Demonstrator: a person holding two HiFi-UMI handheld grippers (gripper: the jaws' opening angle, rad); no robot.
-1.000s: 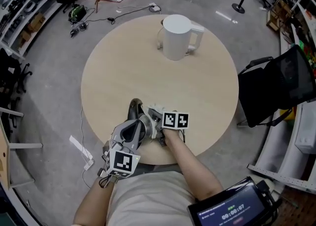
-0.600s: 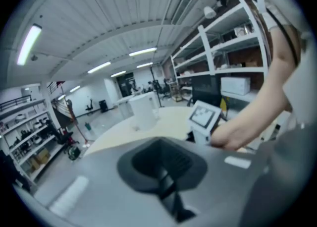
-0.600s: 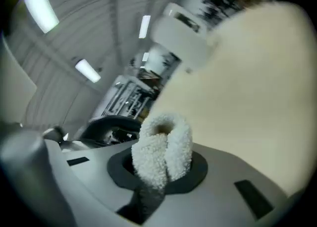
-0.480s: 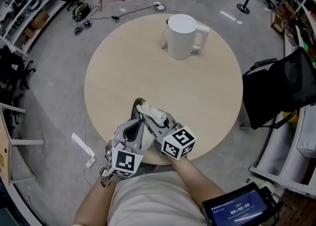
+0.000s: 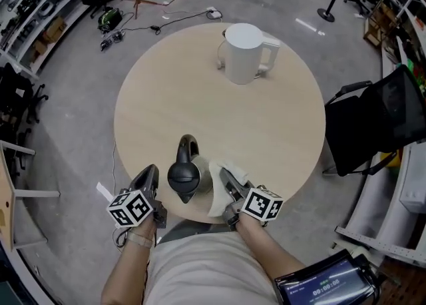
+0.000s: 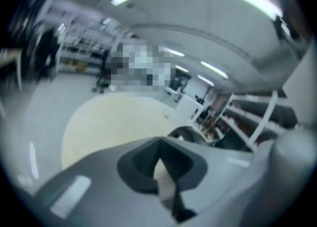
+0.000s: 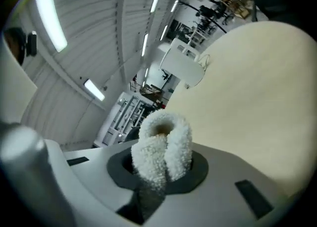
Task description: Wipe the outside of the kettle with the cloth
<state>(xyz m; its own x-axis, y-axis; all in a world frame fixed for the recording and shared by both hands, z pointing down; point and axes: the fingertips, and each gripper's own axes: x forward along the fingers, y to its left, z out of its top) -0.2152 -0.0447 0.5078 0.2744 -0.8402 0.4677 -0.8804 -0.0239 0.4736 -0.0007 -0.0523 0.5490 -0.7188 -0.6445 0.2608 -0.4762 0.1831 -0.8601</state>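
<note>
A dark metal kettle [image 5: 186,175] with a black arched handle stands near the front edge of the round table [image 5: 200,104]. My left gripper [image 5: 149,176] hangs just left of the kettle, apart from it, jaws shut on nothing; its own view shows the kettle's handle [image 6: 185,133] just ahead. On the kettle's right side my right gripper [image 5: 226,184] is shut on a fluffy white cloth [image 5: 217,197] that lies against the kettle's flank. In the right gripper view the cloth [image 7: 163,146] is folded into a loop between the jaws.
A white jug kettle [image 5: 244,52] stands at the table's far side, also seen in the right gripper view as the white jug kettle [image 7: 183,65]. A black chair [image 5: 376,120] is beside the table on the right. Cables and stands lie on the floor beyond.
My left gripper has come off the kettle and moved to its left. The right gripper has carried the cloth from above the kettle down to its right side, uncovering the lid.
</note>
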